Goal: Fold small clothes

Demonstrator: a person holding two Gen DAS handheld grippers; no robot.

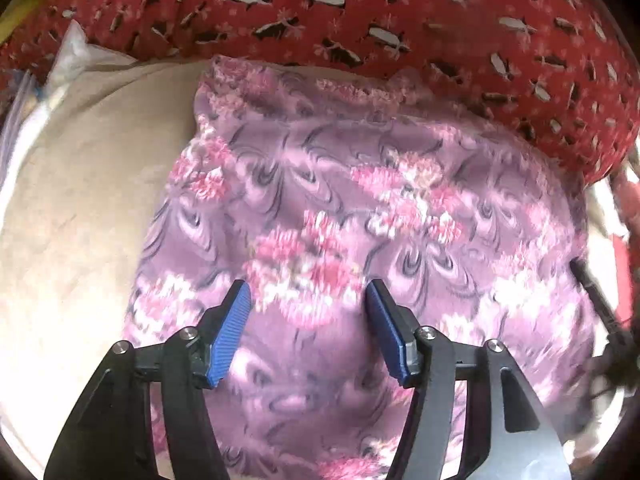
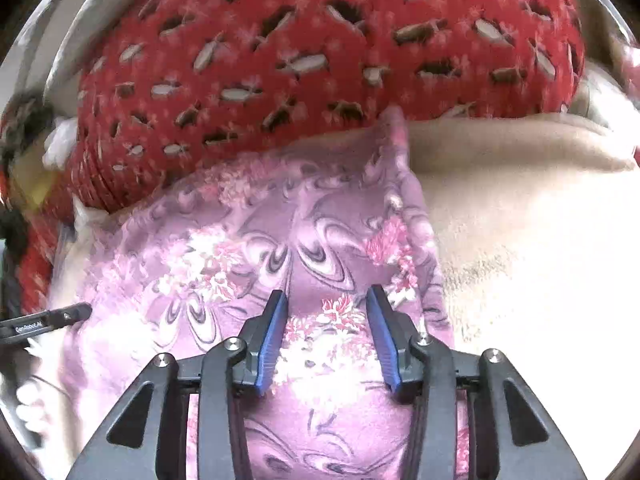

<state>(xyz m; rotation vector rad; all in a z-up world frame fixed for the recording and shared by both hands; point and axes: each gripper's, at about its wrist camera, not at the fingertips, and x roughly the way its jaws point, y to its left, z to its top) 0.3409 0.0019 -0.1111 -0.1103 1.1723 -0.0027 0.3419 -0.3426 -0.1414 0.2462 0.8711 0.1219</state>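
Purple floral cloth lies flat on the cream blanket, far edge against the red pillow. My left gripper and right gripper hover over it, jaws apart, empty. Between folds, I think; next, pinch the near edge.

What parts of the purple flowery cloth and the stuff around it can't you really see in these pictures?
- Purple flowery cloth, left wrist view: its near edge is hidden by the left gripper; the print is blurred.
- Right wrist view: the right gripper covers the cloth's near edge.
- Red patterned fabric: cut off by the top edge, so I cannot tell what it is.
- Cream surface: washed out by glare.
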